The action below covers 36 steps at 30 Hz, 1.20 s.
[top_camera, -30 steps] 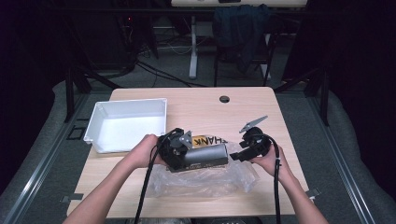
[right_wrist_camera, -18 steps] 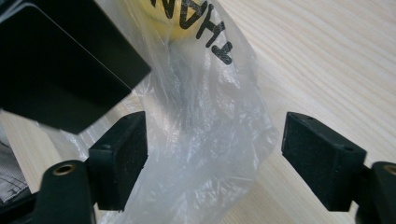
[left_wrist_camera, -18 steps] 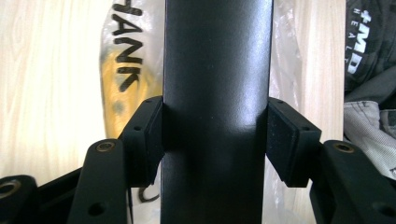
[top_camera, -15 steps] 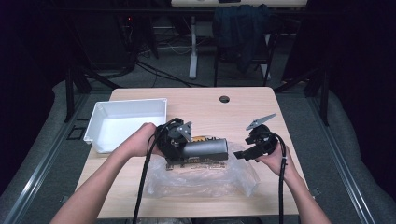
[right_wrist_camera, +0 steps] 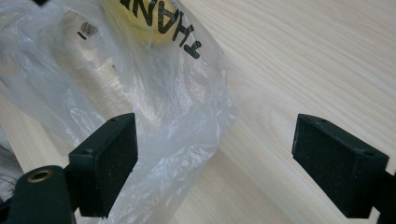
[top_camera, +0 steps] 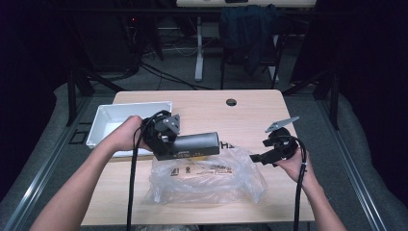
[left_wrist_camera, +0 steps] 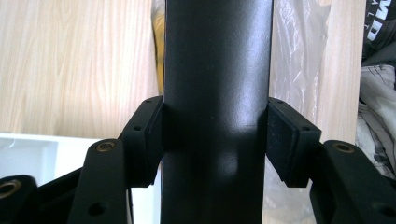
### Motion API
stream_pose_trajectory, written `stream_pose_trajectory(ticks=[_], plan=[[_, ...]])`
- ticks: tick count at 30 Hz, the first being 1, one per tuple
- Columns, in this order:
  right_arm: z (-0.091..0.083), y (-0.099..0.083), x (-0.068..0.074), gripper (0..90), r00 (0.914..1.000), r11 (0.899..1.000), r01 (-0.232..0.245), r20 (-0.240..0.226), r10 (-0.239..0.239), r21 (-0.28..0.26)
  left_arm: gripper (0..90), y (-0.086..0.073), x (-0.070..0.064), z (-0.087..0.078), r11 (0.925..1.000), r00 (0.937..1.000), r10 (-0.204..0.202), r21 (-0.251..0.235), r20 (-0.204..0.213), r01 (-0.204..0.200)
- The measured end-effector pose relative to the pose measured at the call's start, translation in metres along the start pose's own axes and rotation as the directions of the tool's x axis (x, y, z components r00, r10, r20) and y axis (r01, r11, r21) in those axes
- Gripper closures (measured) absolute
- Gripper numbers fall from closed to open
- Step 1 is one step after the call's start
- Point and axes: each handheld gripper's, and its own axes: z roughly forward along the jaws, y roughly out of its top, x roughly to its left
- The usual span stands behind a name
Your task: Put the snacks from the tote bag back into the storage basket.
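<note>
Dark room, pale wood-grain table (top_camera: 250, 110); high view: left gripper (top_camera: 161, 134) holds matte black cylinder (top_camera: 195, 143) lying above crinkled clear plastic bag (top_camera: 207, 175), white tray (top_camera: 103, 126) far left. Left gripper view: pads clamp smooth cylinder (left_wrist_camera: 215, 112). Right gripper view: jaws wide apart, bag (right_wrist_camera: 154, 93) beside left pad.
</note>
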Motion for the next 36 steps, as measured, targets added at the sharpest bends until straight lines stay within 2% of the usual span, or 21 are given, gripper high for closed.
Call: stream_pose_trajectory(ticks=[4,8,12,13,16,20,25,30,34,36], plan=[[-0.003,-0.004,-0.002,13.8,0.9999,1.000,-0.006,0.012,0.006,0.006,43.1,-0.011,0.005,-0.009,0.9999,0.9998,-0.005,0.016,-0.019,0.005],[-0.005,-0.008,-0.002,13.9,0.9998,1.000,-0.014,0.016,0.014,0.002,43.1,-0.024,0.009,-0.020,0.9998,0.9992,-0.016,0.008,-0.036,0.016],[-0.007,-0.011,-0.002,14.0,0.9994,1.000,-0.025,0.023,0.025,-0.003,43.1,-0.040,0.015,-0.028,0.9992,0.9986,-0.033,0.020,-0.042,0.034],[-0.007,-0.011,-0.003,14.0,0.9993,1.000,-0.020,0.031,0.019,0.010,43.1,-0.044,0.016,-0.030,0.9991,0.9986,-0.033,0.024,-0.041,0.034],[-0.008,-0.013,-0.004,14.0,0.9990,1.000,-0.026,0.036,0.026,0.006,43.1,-0.058,0.021,-0.035,0.9981,0.9972,-0.051,0.031,-0.054,0.053],[-0.009,-0.016,-0.005,14.0,0.9985,0.999,-0.039,0.038,0.039,0.010,43.1,-0.077,0.028,-0.041,0.9956,0.9937,-0.093,0.005,-0.063,0.093],[-0.010,-0.020,-0.006,14.2,0.9982,0.999,-0.037,0.048,0.037,-0.001,43.1,-0.097,0.037,-0.045,0.9918,0.9898,-0.125,0.019,-0.067,0.127],[-0.012,-0.023,-0.006,14.3,0.9975,0.999,-0.037,0.060,0.038,-0.008,43.2,-0.119,0.047,-0.050,0.9848,0.9813,-0.173,0.003,-0.085,0.174],[-0.014,-0.024,-0.007,14.4,0.9967,0.999,-0.040,0.069,0.041,-0.016,43.3,-0.134,0.054,-0.046,0.9798,0.9786,-0.195,0.031,-0.065,0.197],[-0.014,-0.025,-0.007,14.4,0.9967,0.999,-0.045,0.067,0.046,-0.015,43.4,-0.139,0.056,-0.043,0.9799,0.9790,-0.191,0.045,-0.070,0.195]])
